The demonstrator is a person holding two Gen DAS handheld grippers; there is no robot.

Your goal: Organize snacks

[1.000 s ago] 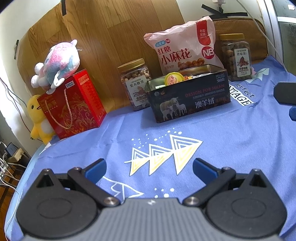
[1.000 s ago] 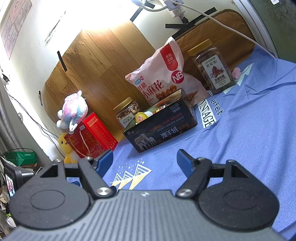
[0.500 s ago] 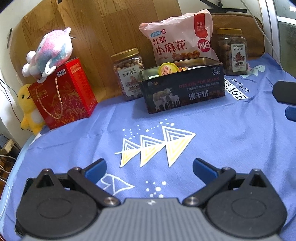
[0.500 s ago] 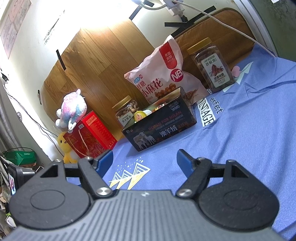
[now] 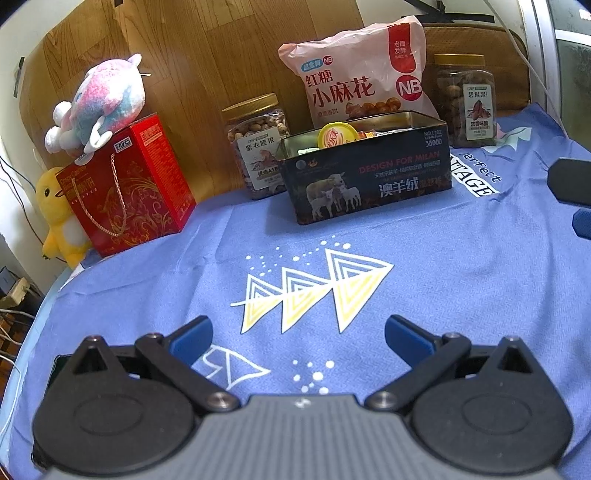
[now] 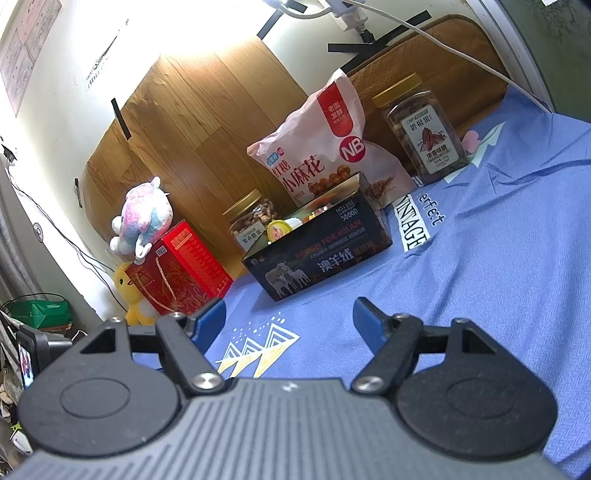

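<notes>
Snacks are sitting in the dark rectangular metal tin point(image 5: 369, 177) at upper centre. Both the left gripper point(image 5: 298, 334) and right gripper point(image 6: 290, 319) are hovering wide open, gripping nothing.

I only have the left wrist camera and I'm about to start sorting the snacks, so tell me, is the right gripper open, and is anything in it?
Observer: The right gripper is open, with nothing between its pads, only the blue cloth beyond.
Operator: What's above the pink snack bag? My view cuts off there.
Observer: A white plug adapter shows against the wall, with strips of black tape beside it.
Operator: Anything left of the yellow duck?
Observer: A green box sits off the table, lower down.
</notes>
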